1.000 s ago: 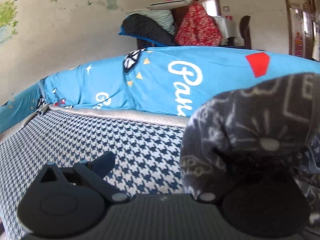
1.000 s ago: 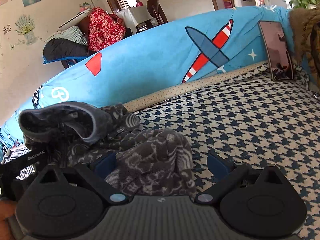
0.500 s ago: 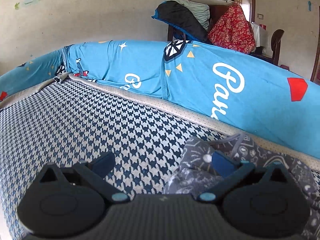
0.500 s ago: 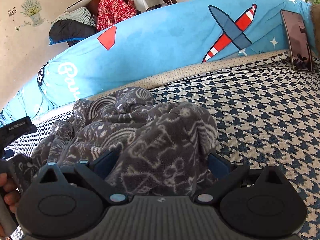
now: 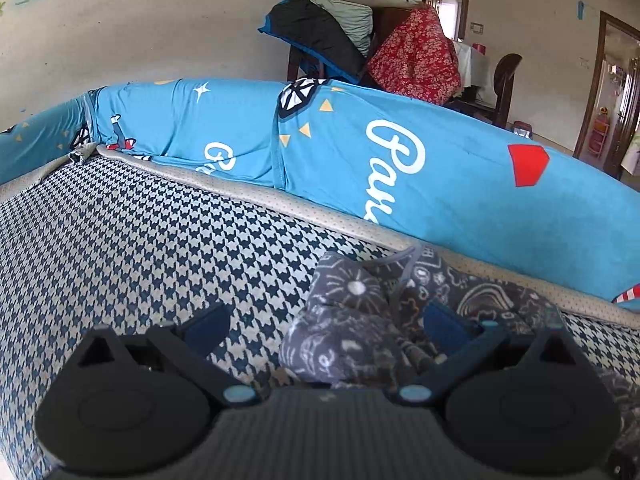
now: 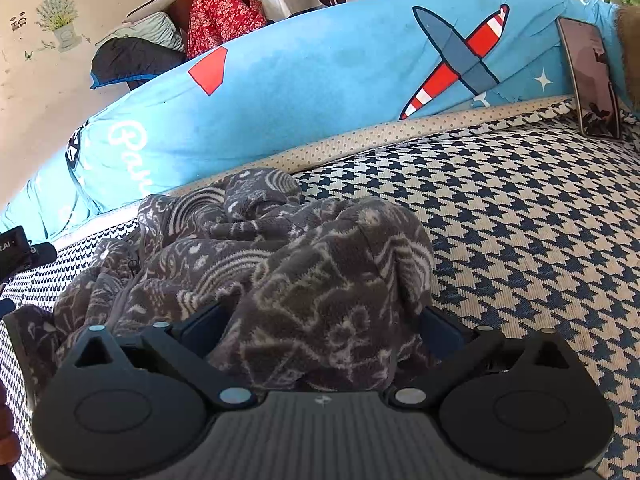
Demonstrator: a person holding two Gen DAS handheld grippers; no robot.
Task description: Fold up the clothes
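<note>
A crumpled grey fleece garment [image 6: 280, 248] with pale patterns lies in a heap on the houndstooth bed cover [image 6: 520, 220]. My right gripper [image 6: 320, 328] is open, its fingers wide apart on either side of the heap's near fold. In the left wrist view the same garment [image 5: 348, 292] lies at the lower right, near the bed's far edge. My left gripper [image 5: 326, 322] is open too; the garment's end sits between its fingers, closer to the right finger [image 5: 444, 320]. Nothing is pinched by either one.
A long blue printed bolster [image 5: 400, 160] runs along the bed's far side. A phone [image 6: 592, 80] leans against it at the right. Behind stand a chair and a pile of clothes [image 5: 328, 32]. Bare houndstooth cover [image 5: 120, 232] stretches left of the garment.
A second ago the garment hung raised at my left gripper, hiding its right finger. Now it lies on the bed and both grippers sit low, open around it.
</note>
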